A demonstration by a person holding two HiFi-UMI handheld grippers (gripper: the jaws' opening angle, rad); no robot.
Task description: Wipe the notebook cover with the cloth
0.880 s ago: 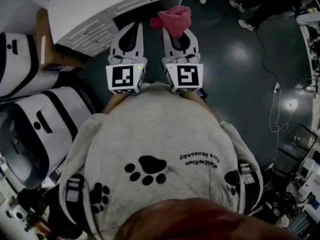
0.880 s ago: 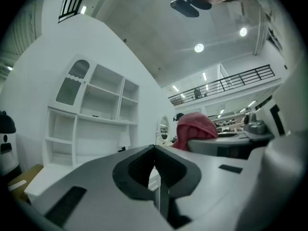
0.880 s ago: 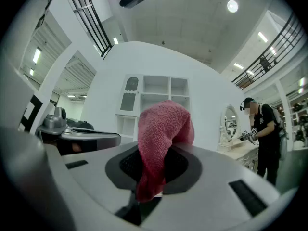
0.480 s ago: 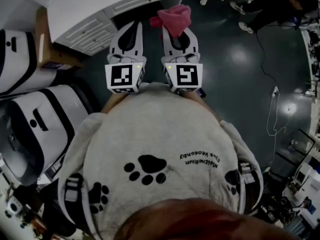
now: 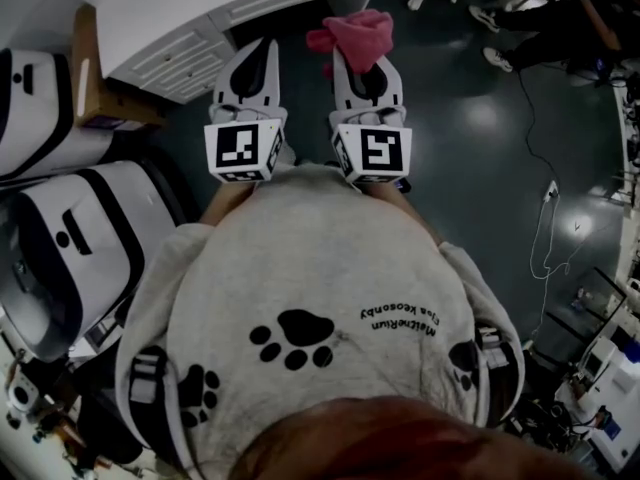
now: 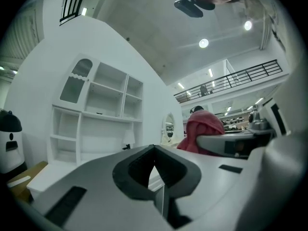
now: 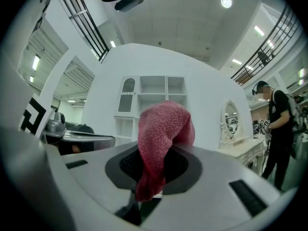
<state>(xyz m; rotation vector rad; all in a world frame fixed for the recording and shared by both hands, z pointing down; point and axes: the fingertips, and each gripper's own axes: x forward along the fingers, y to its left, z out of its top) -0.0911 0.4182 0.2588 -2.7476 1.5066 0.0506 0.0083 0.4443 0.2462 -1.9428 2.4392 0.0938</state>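
room: dark glossy floor (image 5: 480, 118), white cabinet (image 5: 170, 28) far left, white shelf unit (image 6: 96, 119) ahead | left gripper (image 5: 256, 56): jaws closed together, nothing between | right gripper (image 5: 364, 63): jaws clamped on pink cloth (image 5: 352, 30) | cloth: held above floor, long axis along jaws, bunched end pointing far past tips, tail hanging in jaw gap

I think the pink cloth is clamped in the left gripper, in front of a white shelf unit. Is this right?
Not quite. The pink cloth is clamped in the right gripper, not the left; the right gripper view shows its jaws shut on it. The left gripper is shut on nothing. The white shelf unit in front is correct.
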